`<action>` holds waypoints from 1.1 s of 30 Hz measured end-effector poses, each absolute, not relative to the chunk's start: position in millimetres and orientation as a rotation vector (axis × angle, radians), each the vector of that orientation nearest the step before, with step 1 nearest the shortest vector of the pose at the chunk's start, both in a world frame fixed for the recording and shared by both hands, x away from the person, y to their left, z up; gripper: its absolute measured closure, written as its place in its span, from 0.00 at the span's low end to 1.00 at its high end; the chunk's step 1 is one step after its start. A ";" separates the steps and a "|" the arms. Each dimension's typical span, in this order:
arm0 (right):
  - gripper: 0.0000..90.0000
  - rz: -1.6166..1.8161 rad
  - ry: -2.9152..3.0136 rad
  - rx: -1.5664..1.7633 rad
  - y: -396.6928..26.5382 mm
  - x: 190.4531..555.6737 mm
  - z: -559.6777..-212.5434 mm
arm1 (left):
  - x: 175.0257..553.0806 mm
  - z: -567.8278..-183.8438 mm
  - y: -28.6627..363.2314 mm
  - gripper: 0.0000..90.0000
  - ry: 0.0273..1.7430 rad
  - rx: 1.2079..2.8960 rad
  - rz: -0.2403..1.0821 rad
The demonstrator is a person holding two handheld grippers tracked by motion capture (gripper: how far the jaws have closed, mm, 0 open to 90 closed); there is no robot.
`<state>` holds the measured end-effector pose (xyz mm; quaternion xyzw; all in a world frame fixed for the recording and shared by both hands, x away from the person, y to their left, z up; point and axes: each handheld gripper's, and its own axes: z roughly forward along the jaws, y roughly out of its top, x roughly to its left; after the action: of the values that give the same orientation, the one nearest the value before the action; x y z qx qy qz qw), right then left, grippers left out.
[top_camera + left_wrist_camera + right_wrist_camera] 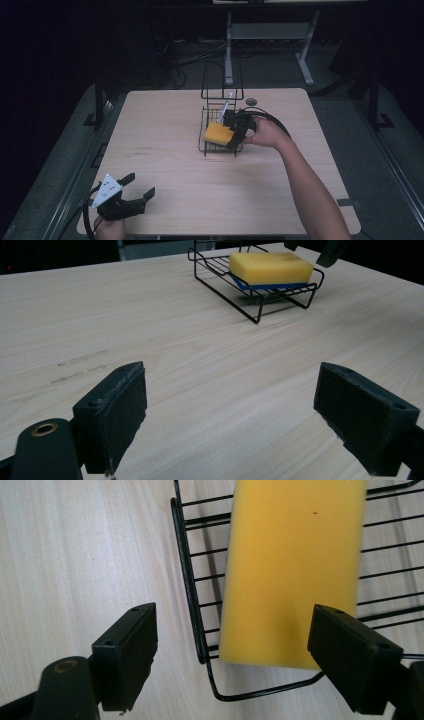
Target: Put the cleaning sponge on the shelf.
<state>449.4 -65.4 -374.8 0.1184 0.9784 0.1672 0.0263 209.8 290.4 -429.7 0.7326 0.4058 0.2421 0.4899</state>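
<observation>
On the pale wood-grain table (pixel 165 120), a little right of its middle, stands a black wire rack (pixel 207 146) with thin parallel bars for a floor and a low rim of bent rod. A yellow sponge (pixel 218 133), a soft matt rectangular block, lies flat in the rack. The right gripper (pixel 239 131) hangs just above the rack's right end, jaws spread wide with nothing between them; the sponge's end sits below the gap, not touched. The hand (pixel 266 133) behind it has a black cable looping over it.

Beyond the sponge, at the rack's far end, a tall wire frame (pixel 222 80) rises, with a pale slim thing (pixel 225 109) leaning in it, too small to tell. A small dark disc (pixel 251 101) lies on the table just right of that frame. Nothing lies between either gripper and the rack.

At the near left corner, well apart from the rack, the left gripper (pixel 139 186) rests with its grey three-cornered plate up, jaws open and empty.

From the left gripper view, the sponge (pixel 270 267) shows a thin blue layer under the yellow, and the rack (pixel 255 302) stands on bent wire feet clear of the table (pixel 210 370). The jaw pads (pixel 117 412) look rough and dusty-edged. From the right gripper view, the sponge (pixel 292 570) shows a smooth top with one tiny dark speck, and the rack's (pixel 187 575) rounded rim corner.
</observation>
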 end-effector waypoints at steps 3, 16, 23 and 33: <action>0.22 0.523 3.026 0.361 -65.5 446.3 -376.3 | 209.7 -429.9 290.8 0.14 0.987 1.776 0.587; 0.22 0.494 3.034 0.338 -65.7 428.7 -379.5 | 210.2 -429.2 289.7 0.14 0.982 1.783 0.586; 0.22 0.488 3.025 0.309 -65.1 418.3 -382.0 | 209.8 -428.9 288.6 0.14 0.982 1.779 0.584; 0.22 0.525 3.025 0.283 -67.6 407.1 -384.2 | 209.0 -428.5 286.7 0.14 0.977 1.785 0.590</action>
<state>407.1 -67.6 -384.2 0.0916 0.9807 0.1703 0.0292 209.0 286.7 -428.5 0.7347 0.4021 0.2427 0.4895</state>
